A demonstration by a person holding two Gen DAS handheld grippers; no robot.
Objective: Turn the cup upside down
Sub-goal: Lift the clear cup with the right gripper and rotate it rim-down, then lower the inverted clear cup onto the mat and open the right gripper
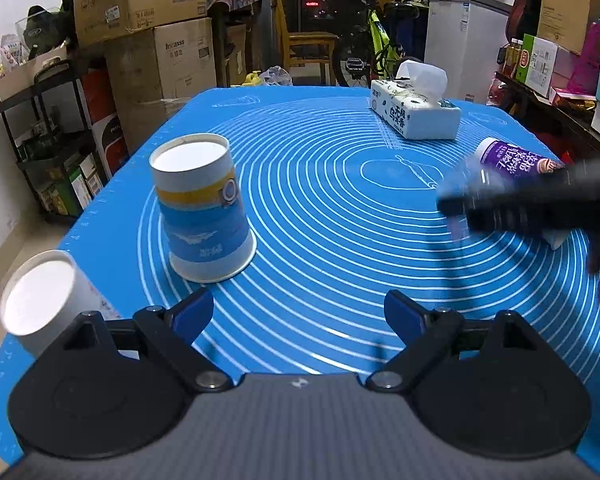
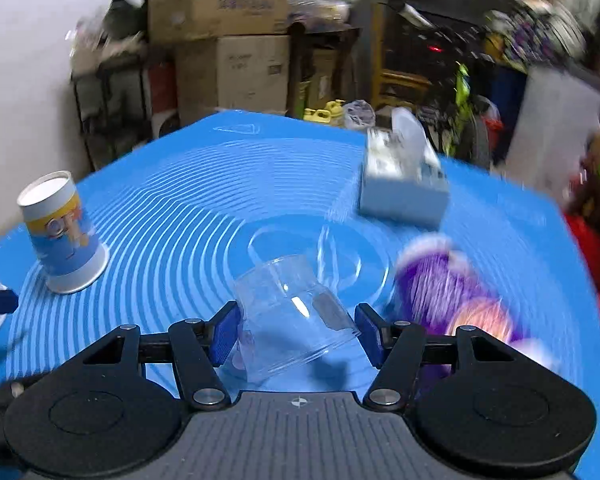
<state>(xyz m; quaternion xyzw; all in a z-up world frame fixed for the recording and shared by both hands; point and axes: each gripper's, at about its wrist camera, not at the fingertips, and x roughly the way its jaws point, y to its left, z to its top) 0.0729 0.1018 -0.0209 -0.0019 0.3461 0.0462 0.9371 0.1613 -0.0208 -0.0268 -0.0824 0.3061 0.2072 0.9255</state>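
A clear plastic cup (image 2: 296, 312) sits tilted between the fingers of my right gripper (image 2: 296, 334), rim toward the camera; the left pad touches it, the right pad stands close beside it. In the left wrist view the right gripper (image 1: 512, 208) is a dark blur at the right. My left gripper (image 1: 298, 314) is open and empty above the blue mat (image 1: 340, 220). A blue-and-yellow paper cup (image 1: 204, 216) stands upside down on the mat ahead of it; it also shows in the right wrist view (image 2: 62, 236). A white paper cup (image 1: 40, 296) stands upside down at the left edge.
A white tissue box (image 1: 416, 110) stands at the far right of the mat, also in the right wrist view (image 2: 404, 184). A purple bottle (image 1: 512, 162) lies on its side right of the clear cup (image 2: 452, 292). Cardboard boxes (image 1: 140, 0), shelves and a bicycle surround the table.
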